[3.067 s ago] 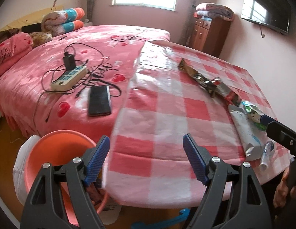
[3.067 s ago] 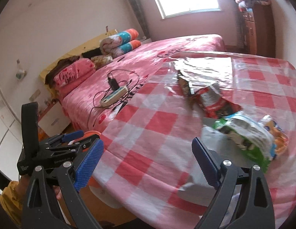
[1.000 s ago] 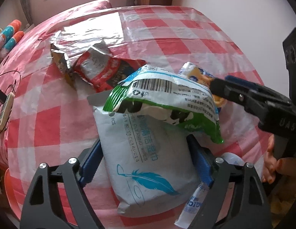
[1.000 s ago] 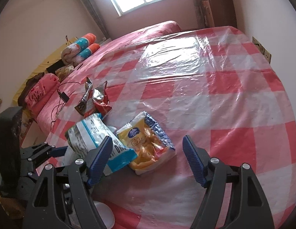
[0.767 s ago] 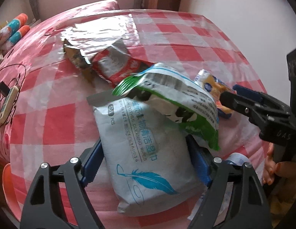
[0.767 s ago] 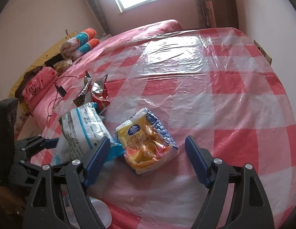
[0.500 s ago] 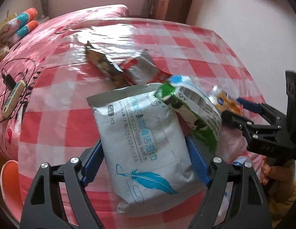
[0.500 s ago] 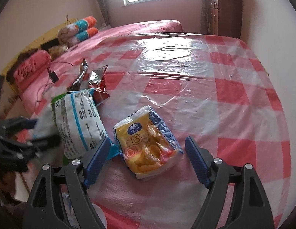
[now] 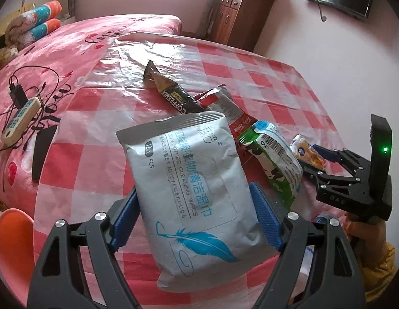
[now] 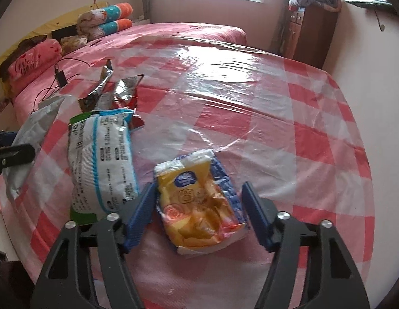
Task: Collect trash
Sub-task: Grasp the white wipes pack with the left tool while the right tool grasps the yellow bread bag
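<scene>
Our left claw (image 9: 194,219) grips the soft, light wipes pack (image 9: 191,180) across its width; our right claw (image 10: 199,213), just closing, brackets the crinkly, slippery yellow snack wrapper (image 10: 199,206) without pressing it yet.

table: mine to work over, red-white checked cloth (image 10: 289,134) under clear plastic
on it, near edge: yellow snack pack (image 10: 199,206), green-white bag (image 10: 102,159)
further back: coffee sachet (image 9: 171,94), red wrapper (image 9: 225,105)
bed (image 9: 70,51): power strip (image 9: 20,118), black phone (image 9: 42,152)
</scene>
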Motion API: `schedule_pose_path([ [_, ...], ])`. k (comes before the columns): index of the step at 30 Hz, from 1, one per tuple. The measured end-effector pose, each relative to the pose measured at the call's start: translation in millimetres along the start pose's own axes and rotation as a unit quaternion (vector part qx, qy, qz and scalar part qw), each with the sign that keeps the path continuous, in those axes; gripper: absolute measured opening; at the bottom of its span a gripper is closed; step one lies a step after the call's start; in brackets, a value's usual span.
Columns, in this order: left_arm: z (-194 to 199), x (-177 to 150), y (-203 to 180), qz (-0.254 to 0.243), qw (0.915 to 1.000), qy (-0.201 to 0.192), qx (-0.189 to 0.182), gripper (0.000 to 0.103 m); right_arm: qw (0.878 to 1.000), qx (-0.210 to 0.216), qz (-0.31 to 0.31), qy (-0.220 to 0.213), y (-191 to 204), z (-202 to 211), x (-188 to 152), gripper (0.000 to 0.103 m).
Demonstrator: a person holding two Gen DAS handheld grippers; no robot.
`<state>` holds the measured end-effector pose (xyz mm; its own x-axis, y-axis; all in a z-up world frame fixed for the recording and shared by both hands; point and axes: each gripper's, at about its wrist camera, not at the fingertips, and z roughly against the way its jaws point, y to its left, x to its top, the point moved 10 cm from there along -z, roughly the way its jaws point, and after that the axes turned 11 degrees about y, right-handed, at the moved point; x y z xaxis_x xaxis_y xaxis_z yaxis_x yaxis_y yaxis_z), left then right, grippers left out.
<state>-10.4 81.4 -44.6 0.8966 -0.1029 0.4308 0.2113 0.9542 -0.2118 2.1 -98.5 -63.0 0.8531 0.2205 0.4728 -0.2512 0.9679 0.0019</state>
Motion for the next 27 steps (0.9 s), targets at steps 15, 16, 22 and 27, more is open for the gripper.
schedule_pose_path([
  [15, 9.1, -7.3, 8.7, 0.007, 0.9989, -0.014, -0.044, 0.082, 0.998, 0.022, -0.049, -0.017, -10.5, 7.0, 1.6, 0.048],
  [16, 9.7, -7.8, 8.9, 0.006, 0.9988, -0.015, -0.045, 0.082, 0.998, 0.022, -0.052, -0.018, -11.2, 7.4, 2.0, 0.047],
  [22, 16.0, -11.8, 14.3, 0.007, 0.9982, -0.024, -0.055, 0.082, 0.997, 0.026, -0.072, -0.026, -14.1, 11.4, 2.8, 0.039],
  [27, 20.6, -15.9, 21.9, 0.012, 0.9978, -0.029, -0.059, 0.082, 0.995, 0.031, -0.092, -0.030, -17.9, 14.4, 2.6, 0.037],
])
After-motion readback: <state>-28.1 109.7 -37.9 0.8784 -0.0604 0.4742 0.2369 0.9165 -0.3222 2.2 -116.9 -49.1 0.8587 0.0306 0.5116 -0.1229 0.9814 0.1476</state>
